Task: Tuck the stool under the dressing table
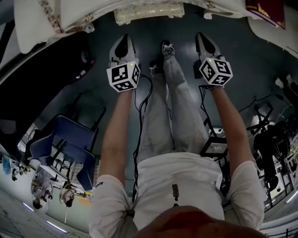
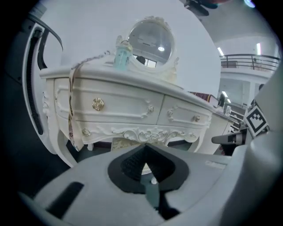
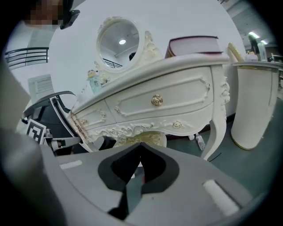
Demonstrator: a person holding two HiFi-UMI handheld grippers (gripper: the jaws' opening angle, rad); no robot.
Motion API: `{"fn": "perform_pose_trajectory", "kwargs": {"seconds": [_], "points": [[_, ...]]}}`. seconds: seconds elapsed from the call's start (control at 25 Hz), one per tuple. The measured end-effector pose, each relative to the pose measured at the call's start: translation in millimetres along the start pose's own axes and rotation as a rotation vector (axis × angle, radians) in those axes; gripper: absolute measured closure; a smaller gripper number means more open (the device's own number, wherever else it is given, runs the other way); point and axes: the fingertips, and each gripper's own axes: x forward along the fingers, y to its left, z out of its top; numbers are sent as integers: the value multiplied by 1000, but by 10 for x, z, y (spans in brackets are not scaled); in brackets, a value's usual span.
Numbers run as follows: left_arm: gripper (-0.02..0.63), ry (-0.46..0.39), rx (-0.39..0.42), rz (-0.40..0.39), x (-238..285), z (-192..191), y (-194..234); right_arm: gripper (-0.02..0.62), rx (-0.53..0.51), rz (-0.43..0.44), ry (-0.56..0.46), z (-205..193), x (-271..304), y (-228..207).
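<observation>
Under the dressing table (image 3: 185, 95), at 12 o'clock in the head view, the stool (image 1: 149, 13) sits tucked, only its cushion edge showing. Left gripper (image 1: 124, 45) at 11 and right gripper (image 1: 205, 44) at 1 hover clenched on nothing (jaws pressed together).

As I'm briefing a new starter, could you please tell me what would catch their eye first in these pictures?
The ornate white dressing table fills both gripper views, with a round mirror on top and the cushioned stool under it. In the head view, the left gripper and right gripper, jaws shut and empty, point towards it on either side of the person's legs.
</observation>
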Motion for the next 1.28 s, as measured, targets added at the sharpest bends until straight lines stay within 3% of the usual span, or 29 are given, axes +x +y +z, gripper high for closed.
{"fn": "perform_pose_trajectory", "kwargs": {"seconds": [0.28, 0.48, 0.84, 1.0, 1.28], "points": [[600, -90, -32, -100, -886, 632, -405, 589, -101, 80, -69, 580, -942, 380], [600, -129, 41, -160, -1565, 1202, -686, 589, -114, 141, -166, 1281, -1703, 688], [600, -223, 97, -225, -2538, 2152, -1113, 589, -201, 141, -304, 2193, -2833, 1064], [600, -229, 176, -260, -2851, 2500, -1228, 589, -237, 143, -344, 2482, -3188, 1151], [600, -300, 143, -282, -3483, 2899, -1306, 589, -241, 162, -410, 2865, -3791, 1438]]}}
